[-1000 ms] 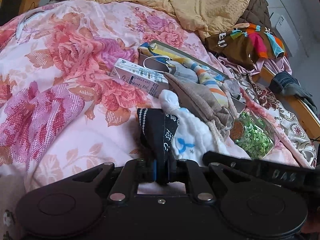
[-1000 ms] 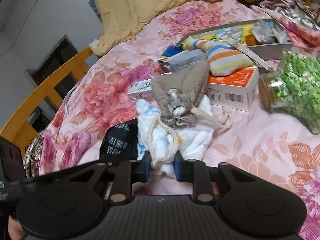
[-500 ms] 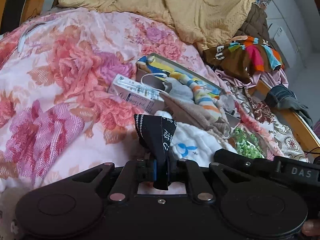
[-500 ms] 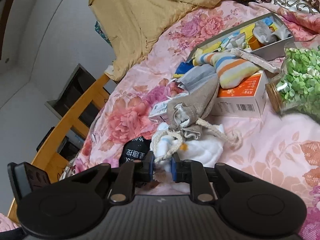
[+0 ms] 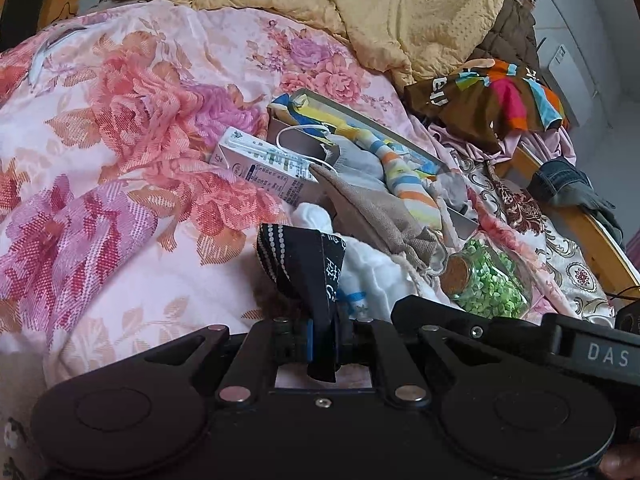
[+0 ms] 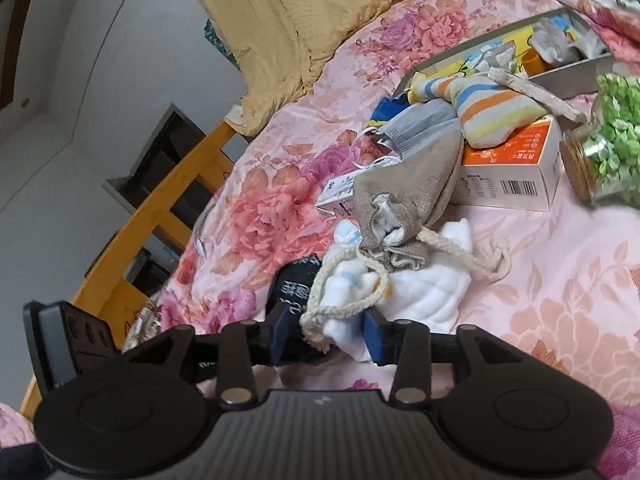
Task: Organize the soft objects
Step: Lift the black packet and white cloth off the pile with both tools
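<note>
My left gripper is shut on a black cloth with white lettering, lifted a little off the floral bedspread. My right gripper sits just to its right with its jaws opening. The pale cord loop of a beige drawstring bag and a corner of a white cloth lie loosely between them, not pinched. The bag rests on the white cloth. The black cloth shows beside my right gripper's left finger.
Behind the bag lie a striped sock, a grey face mask, an orange-and-white box, a carton and a grey tray. A corked jar of green bits lies right. A yellow blanket and wooden bed rail border the bed.
My right gripper's jaws have spread apart and let go of the cord they were pinching, and its view has tilted. My left gripper still grips the black cloth in the same spot.
</note>
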The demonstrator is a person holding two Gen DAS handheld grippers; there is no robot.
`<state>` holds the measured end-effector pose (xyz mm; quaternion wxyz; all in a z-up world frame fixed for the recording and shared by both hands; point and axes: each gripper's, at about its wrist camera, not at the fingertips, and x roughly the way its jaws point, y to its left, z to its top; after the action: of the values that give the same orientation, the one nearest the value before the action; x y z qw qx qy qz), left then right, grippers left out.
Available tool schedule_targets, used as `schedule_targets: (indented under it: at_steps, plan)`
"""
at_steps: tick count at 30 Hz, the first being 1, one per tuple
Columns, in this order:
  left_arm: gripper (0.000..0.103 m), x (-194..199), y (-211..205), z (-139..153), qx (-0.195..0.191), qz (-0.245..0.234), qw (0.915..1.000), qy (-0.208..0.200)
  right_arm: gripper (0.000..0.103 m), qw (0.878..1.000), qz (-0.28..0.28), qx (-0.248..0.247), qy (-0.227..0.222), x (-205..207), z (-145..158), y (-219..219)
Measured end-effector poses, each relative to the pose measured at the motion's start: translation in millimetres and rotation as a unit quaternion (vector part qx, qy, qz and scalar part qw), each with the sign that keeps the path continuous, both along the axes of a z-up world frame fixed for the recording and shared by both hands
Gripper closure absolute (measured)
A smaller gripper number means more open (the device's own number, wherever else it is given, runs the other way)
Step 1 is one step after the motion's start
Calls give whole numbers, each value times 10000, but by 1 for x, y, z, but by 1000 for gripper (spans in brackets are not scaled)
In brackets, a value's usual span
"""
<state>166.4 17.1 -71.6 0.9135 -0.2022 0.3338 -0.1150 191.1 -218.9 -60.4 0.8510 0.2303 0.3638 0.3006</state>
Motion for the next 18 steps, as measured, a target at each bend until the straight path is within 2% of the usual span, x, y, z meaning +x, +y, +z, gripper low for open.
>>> schedule_targets:
  at_steps: [4,7,9,10,11,12,14,18]
  plan:
    - [94,0,7,-2,60,144,9999,-5,50,9983,66,-555,-185,-4,1,10]
    - [94,2,15,-5,45,269,9996,48,51,9941,117,-1015,-350,-7,0,22]
    - [94,3,18,-5,27,325,9994,66,61,9898,165,-1340,-446,-10,-1,30]
    - [94,3,19,-5,22,338,9994,63,76,9875,199,-1480,-498,-12,-2,34]
    - [94,4,20,-5,22,342,9994,57,83,9854,217,-1591,-557,-14,-3,36]
    - [94,3,19,-4,23,343,9994,49,84,9837,221,-1665,-641,-17,-2,39]
    - [94,4,19,-2,16,343,9994,26,87,9841,194,-1591,-765,-21,3,38]
    - [94,3,18,5,-30,358,9993,-65,88,9898,48,-1109,-891,-24,16,27]
